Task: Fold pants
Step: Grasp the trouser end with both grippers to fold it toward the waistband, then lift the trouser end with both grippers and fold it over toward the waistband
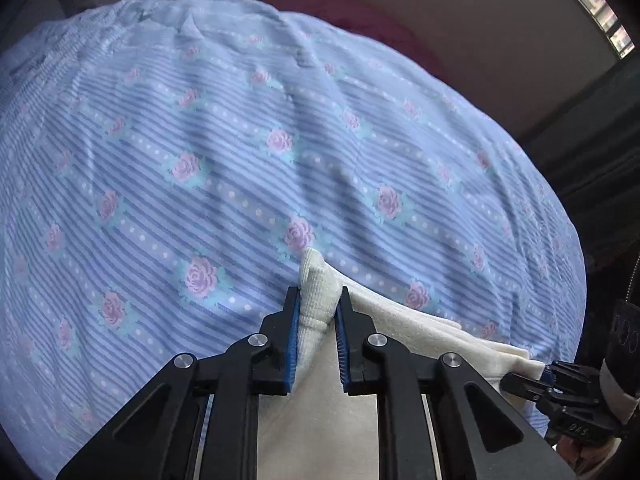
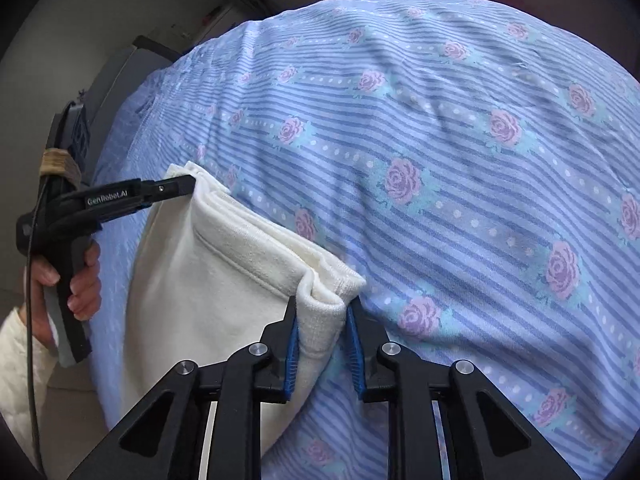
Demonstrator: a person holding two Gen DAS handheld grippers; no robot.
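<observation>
The cream-white pants [image 2: 208, 280] are held up above a bed, their folded top edge stretched between the two grippers. My left gripper [image 1: 319, 300] is shut on one corner of the pants [image 1: 316, 280]. My right gripper [image 2: 322, 304] is shut on the other corner, a ribbed hem. The left gripper also shows in the right wrist view [image 2: 176, 188], gripping the far corner. The right gripper shows in the left wrist view [image 1: 536, 380] at the end of the stretched edge. The rest of the pants hangs down below both grippers.
A bed with a blue striped sheet printed with pink roses [image 1: 200, 160] fills both views [image 2: 460, 160]. A dark red pillow [image 1: 360, 12] lies at the far end. A wall and dark furniture [image 2: 120, 64] stand beyond the bed's left side.
</observation>
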